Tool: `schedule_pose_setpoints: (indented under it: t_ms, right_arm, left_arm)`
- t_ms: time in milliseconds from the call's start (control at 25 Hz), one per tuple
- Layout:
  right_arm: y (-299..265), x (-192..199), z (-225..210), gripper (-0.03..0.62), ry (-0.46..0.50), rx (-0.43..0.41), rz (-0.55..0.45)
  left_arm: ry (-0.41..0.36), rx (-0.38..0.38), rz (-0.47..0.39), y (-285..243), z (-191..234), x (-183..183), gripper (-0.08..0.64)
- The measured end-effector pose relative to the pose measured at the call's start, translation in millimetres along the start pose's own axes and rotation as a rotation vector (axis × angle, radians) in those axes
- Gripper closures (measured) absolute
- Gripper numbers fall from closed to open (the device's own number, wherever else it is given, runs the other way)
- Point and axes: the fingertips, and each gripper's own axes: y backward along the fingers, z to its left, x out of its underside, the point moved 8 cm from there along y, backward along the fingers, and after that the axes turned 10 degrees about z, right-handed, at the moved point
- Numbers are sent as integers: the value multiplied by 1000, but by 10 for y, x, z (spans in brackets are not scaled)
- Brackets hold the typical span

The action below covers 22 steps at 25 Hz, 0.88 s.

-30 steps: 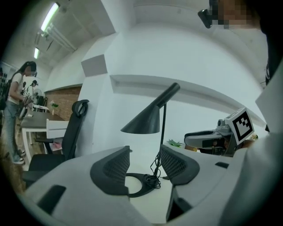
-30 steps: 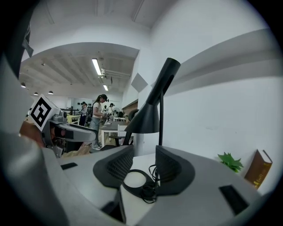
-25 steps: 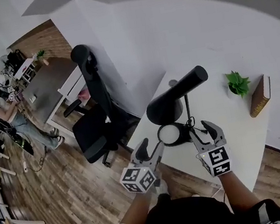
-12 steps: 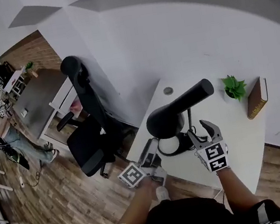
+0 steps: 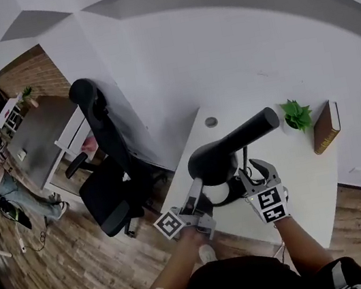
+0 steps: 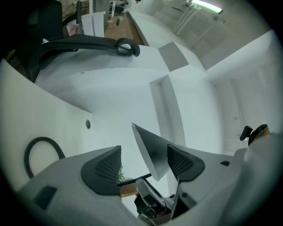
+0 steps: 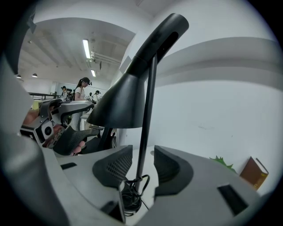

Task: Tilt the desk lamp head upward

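Both tongs have closed in on the desk lamp (image 5: 235,139) since a second ago, and your left tongs (image 5: 195,188) have rolled over. They have just opened wide, released, with the black shade (image 6: 150,148) edge between the jaws, unpinched. Your right tongs (image 5: 255,171) have just been closing but grip nothing: the thin stem (image 7: 146,128) sits between the pads with gaps either side. Lamp stands on the white bench (image 5: 313,172), shade facing down.

Lamp base (image 5: 231,195) — mostly hidden beneath the lamp head (image 5: 214,160) from above.
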Motion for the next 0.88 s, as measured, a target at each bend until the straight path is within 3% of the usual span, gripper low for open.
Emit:
schedule_pose_setpoints:
  t_ms: [160, 280, 400, 640, 880]
  right_arm:
    - [2, -55, -2, 463, 4, 11, -16]
    - [24, -82, 12, 518, -11, 19, -32]
    - [23, -106, -5, 546, -33, 19, -36]
    - [18, -98, -19, 549, -64, 12, -36]
    - [14, -113, 21, 549, -50, 47, -35]
  left_arm:
    - [26, 38, -3, -50, 1, -18, 260]
    - [52, 54, -14, -56, -2, -29, 380]
    - [80, 86, -15, -68, -23, -57, 453]
    - [143, 117, -4, -53, 0, -66, 476]
    - [140, 97, 19, -54, -23, -93, 476]
